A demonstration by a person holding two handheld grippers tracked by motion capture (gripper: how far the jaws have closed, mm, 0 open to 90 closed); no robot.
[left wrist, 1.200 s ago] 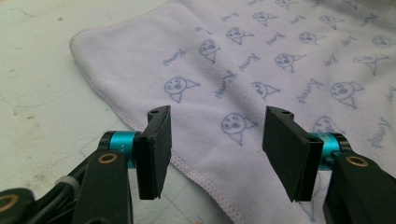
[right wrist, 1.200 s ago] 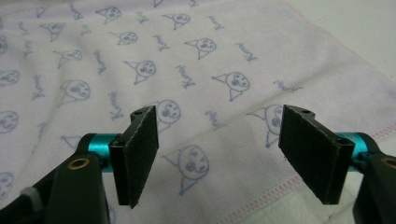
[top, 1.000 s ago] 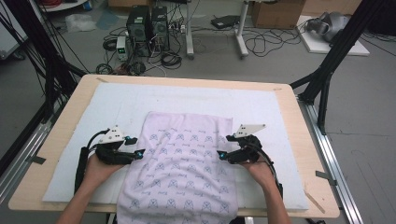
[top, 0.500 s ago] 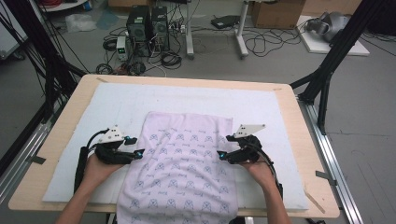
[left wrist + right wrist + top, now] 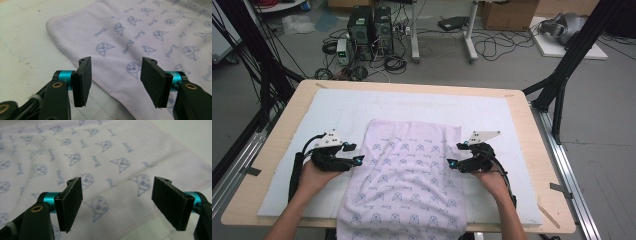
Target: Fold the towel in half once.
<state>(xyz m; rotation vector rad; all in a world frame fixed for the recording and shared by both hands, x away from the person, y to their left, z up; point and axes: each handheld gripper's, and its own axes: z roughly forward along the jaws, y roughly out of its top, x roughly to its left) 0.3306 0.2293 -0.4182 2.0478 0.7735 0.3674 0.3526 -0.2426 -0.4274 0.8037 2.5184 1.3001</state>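
The printed towel (image 5: 404, 180) lies flat mid-surface, hanging over the 6 o'clock edge. Left tongs (image 5: 358, 160) at 9 o'clock and right tongs (image 5: 451, 163) at 3 gape, empty; closing high could miss the hems

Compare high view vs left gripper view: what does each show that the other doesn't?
High view alone: the right claw at the towel's right edge, the wooden table, computer towers and cables on the floor. Left gripper view alone: the hem stitching and the open gap between the black pads, nothing gripped. Shared: the printed towel on the white mat, and the left claw at its left edge.
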